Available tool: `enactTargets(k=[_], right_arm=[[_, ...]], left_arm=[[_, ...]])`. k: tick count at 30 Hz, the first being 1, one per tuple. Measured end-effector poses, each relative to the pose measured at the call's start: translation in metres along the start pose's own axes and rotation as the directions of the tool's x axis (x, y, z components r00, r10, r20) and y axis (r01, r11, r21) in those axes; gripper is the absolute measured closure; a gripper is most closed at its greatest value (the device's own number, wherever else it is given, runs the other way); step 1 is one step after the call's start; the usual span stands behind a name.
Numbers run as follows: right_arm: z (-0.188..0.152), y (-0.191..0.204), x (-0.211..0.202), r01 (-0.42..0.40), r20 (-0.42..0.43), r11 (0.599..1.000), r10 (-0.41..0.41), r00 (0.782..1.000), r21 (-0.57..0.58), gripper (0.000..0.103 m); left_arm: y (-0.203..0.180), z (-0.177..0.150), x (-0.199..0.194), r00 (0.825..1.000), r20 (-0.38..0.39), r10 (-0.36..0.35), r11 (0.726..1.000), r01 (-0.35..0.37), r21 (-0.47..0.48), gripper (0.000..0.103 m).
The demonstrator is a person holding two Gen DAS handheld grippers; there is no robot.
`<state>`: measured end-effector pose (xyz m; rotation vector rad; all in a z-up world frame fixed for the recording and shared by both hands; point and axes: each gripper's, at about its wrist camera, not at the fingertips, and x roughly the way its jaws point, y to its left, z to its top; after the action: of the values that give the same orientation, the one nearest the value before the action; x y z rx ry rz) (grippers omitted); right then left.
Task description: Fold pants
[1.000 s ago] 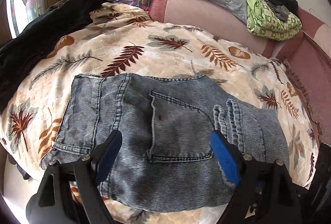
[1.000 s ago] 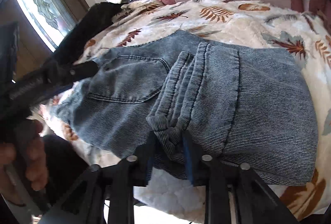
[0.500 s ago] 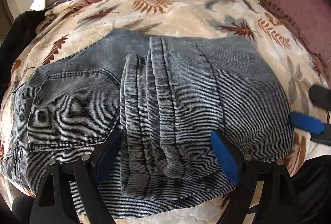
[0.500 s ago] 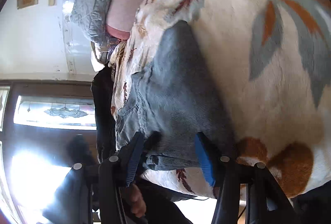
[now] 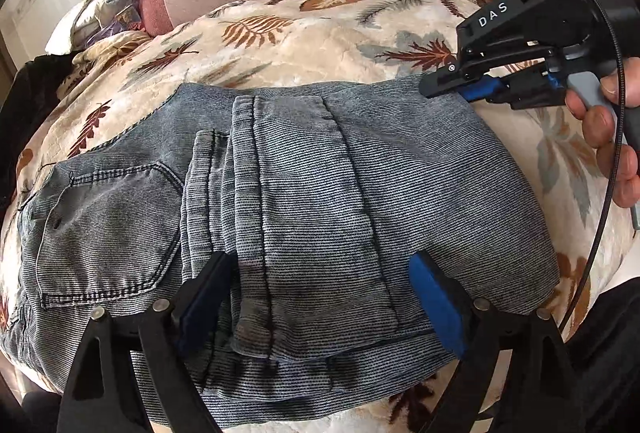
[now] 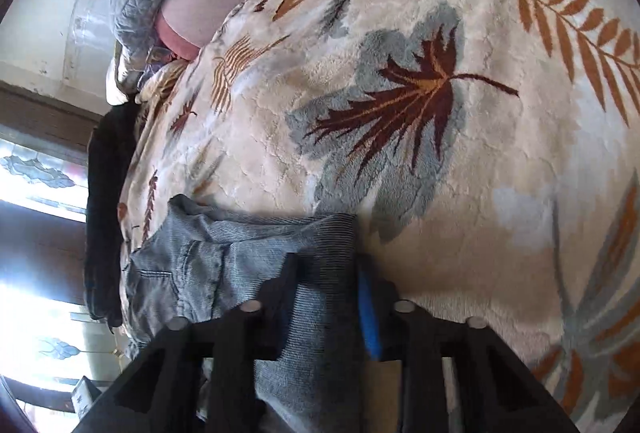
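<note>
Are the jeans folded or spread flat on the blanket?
Folded: the jeans lie as a compact stack, leg hems doubled over beside the back pocket.

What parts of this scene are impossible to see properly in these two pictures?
- Left wrist view: the jeans' near edge, hidden behind the left gripper.
- Right wrist view: the denim's pinched corner, covered by the right gripper.
- Both views: the jeans' inner layers, buried by the folds.
</note>
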<state>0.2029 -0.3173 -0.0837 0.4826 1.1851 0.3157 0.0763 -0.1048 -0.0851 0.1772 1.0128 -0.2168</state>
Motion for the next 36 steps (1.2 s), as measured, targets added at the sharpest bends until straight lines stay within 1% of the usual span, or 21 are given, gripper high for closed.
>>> enactTargets(k=[2, 3, 5, 7, 9, 11, 12, 15, 17, 18, 19, 20, 21, 23, 26, 28, 30, 31, 32, 33, 36], right_arm=[[-0.002, 0.018, -0.010, 0.070, 0.091, 0.994, -0.063, 0.994, -0.080, 0.089], [-0.003, 0.026, -0.012, 0.134, 0.137, 0.984, -0.117, 0.984, -0.120, 0.089], [-0.003, 0.018, 0.010, 0.175, 0.051, 0.978, -0.170, 0.984, -0.111, 0.089], [-0.003, 0.008, 0.007, 0.129, 0.067, 0.989, -0.124, 0.990, -0.073, 0.084], [-0.005, 0.005, -0.012, 0.093, 0.101, 0.995, -0.089, 0.991, -0.031, 0.070], [-0.014, 0.009, -0.039, 0.064, 0.156, 0.998, -0.060, 0.986, -0.021, 0.068], [-0.022, 0.013, -0.051, 0.010, 0.171, 1.000, -0.007, 0.985, -0.015, 0.068], [-0.052, 0.015, -0.068, -0.158, 0.144, 0.987, 0.154, 0.978, 0.019, 0.068], [-0.071, 0.013, -0.056, -0.239, 0.086, 0.968, 0.233, 0.969, 0.069, 0.067], [-0.079, 0.010, -0.045, -0.247, 0.059, 0.964, 0.242, 0.969, 0.096, 0.065], [-0.085, 0.004, -0.031, -0.200, 0.026, 0.973, 0.199, 0.980, 0.112, 0.063], [-0.090, -0.004, -0.016, -0.143, -0.009, 0.981, 0.146, 0.989, 0.129, 0.066], [-0.093, -0.011, -0.013, -0.162, 0.017, 0.973, 0.161, 0.987, 0.162, 0.071], [-0.094, -0.006, -0.026, -0.195, 0.049, 0.965, 0.189, 0.981, 0.178, 0.068], [-0.088, 0.016, -0.047, -0.216, 0.106, 0.971, 0.205, 0.973, 0.102, 0.059], [-0.078, 0.019, -0.046, -0.256, 0.133, 0.960, 0.240, 0.962, 0.112, 0.053], [-0.065, 0.013, -0.027, -0.250, 0.123, 0.959, 0.234, 0.964, 0.132, 0.031], [-0.061, 0.007, -0.006, -0.203, 0.068, 0.967, 0.195, 0.978, 0.156, 0.030], [-0.062, -0.007, 0.000, -0.198, 0.044, 0.960, 0.193, 0.980, 0.197, 0.034], [-0.064, -0.009, -0.005, -0.222, 0.081, 0.952, 0.209, 0.974, 0.211, 0.034], [-0.073, 0.006, -0.038, -0.269, 0.142, 0.951, 0.248, 0.958, 0.154, 0.034]], left_arm=[[0.004, 0.001, 0.000, 1.000, 0.000, -0.022, 1.000, 0.022, -0.004, 0.013], [0.003, 0.001, 0.001, 1.000, 0.001, -0.021, 1.000, 0.021, -0.003, 0.012], [0.000, 0.000, 0.001, 1.000, 0.005, -0.006, 1.000, 0.006, 0.003, 0.012], [0.001, 0.001, 0.000, 1.000, -0.004, -0.010, 1.000, 0.010, -0.002, 0.012], [0.004, 0.004, -0.002, 0.999, -0.019, -0.033, 0.999, 0.033, -0.014, 0.012], [0.011, 0.007, -0.010, 0.999, 0.001, -0.052, 0.998, 0.052, -0.039, 0.012], [0.014, 0.007, -0.017, 0.998, 0.028, -0.057, 0.997, 0.059, -0.048, 0.012], [0.025, 0.004, -0.033, 0.996, 0.079, -0.041, 0.996, 0.047, -0.070, 0.012], [0.031, 0.000, -0.030, 0.997, 0.067, -0.039, 0.995, 0.045, -0.085, 0.012], [0.032, -0.002, -0.020, 0.999, 0.027, -0.029, 0.996, 0.032, -0.085, 0.012], [0.032, -0.005, -0.007, 0.999, -0.028, -0.017, 0.997, 0.015, -0.081, 0.012], [0.033, -0.007, 0.000, 0.999, -0.040, -0.021, 0.996, 0.018, -0.083, 0.010], [0.032, -0.008, -0.003, 1.000, -0.005, -0.017, 0.997, 0.017, -0.076, 0.010], [0.032, -0.006, -0.009, 1.000, -0.020, -0.014, 0.998, 0.013, -0.063, 0.010], [0.034, -0.005, -0.018, 0.999, 0.018, -0.029, 0.996, 0.030, -0.087, 0.010], [0.031, -0.006, -0.009, 0.999, -0.025, -0.027, 0.997, 0.025, -0.077, 0.010], [0.030, -0.010, -0.005, 1.000, -0.012, -0.017, 0.997, 0.016, -0.074, 0.010], [0.029, -0.010, -0.004, 1.000, -0.015, -0.015, 0.997, 0.014, -0.073, 0.010], [0.029, -0.009, -0.004, 1.000, -0.021, -0.015, 0.997, 0.013, -0.072, 0.010], [0.030, -0.008, -0.005, 1.000, -0.024, -0.020, 0.997, 0.018, -0.075, 0.010], [0.033, -0.008, -0.003, 0.999, -0.018, -0.033, 0.996, 0.032, -0.082, 0.009]])
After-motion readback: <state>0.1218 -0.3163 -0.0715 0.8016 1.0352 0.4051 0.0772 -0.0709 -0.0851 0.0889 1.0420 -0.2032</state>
